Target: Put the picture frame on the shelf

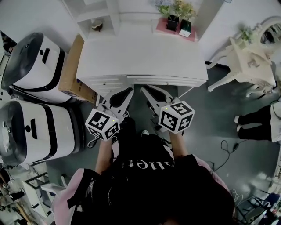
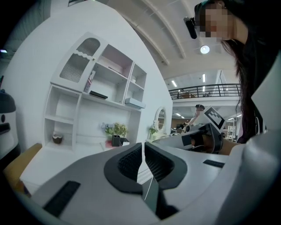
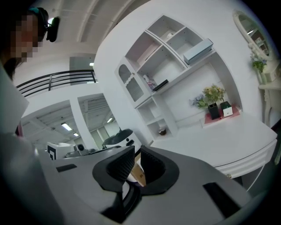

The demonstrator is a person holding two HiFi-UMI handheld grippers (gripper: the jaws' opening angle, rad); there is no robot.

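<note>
A white shelf unit (image 1: pixel 94 13) (image 2: pixel 105 88) (image 3: pixel 167 57) stands at the back of a white desk (image 1: pixel 140 57). At the desk's back right lies a pink slab (image 1: pixel 164 27) with a black flower pot (image 1: pixel 172 22) and a small green-and-white framed piece (image 1: pixel 185 27) (image 3: pixel 225 108) on it. I cannot tell which of these is the picture frame. Both grippers hover in front of the desk's drawers, above the floor. My left gripper (image 1: pixel 127 92) (image 2: pixel 143 147) is shut with nothing in it. My right gripper (image 1: pixel 147 90) (image 3: pixel 137 151) is shut and holds nothing as well.
Two white-and-black machines (image 1: pixel 35 61) (image 1: pixel 35 132) stand at the left, with a cardboard box (image 1: pixel 72 70) against the desk's side. A white ornate chair (image 1: pixel 241 57) and a person's legs (image 1: pixel 259 118) are at the right. Cables (image 1: pixel 224 154) lie on the grey floor.
</note>
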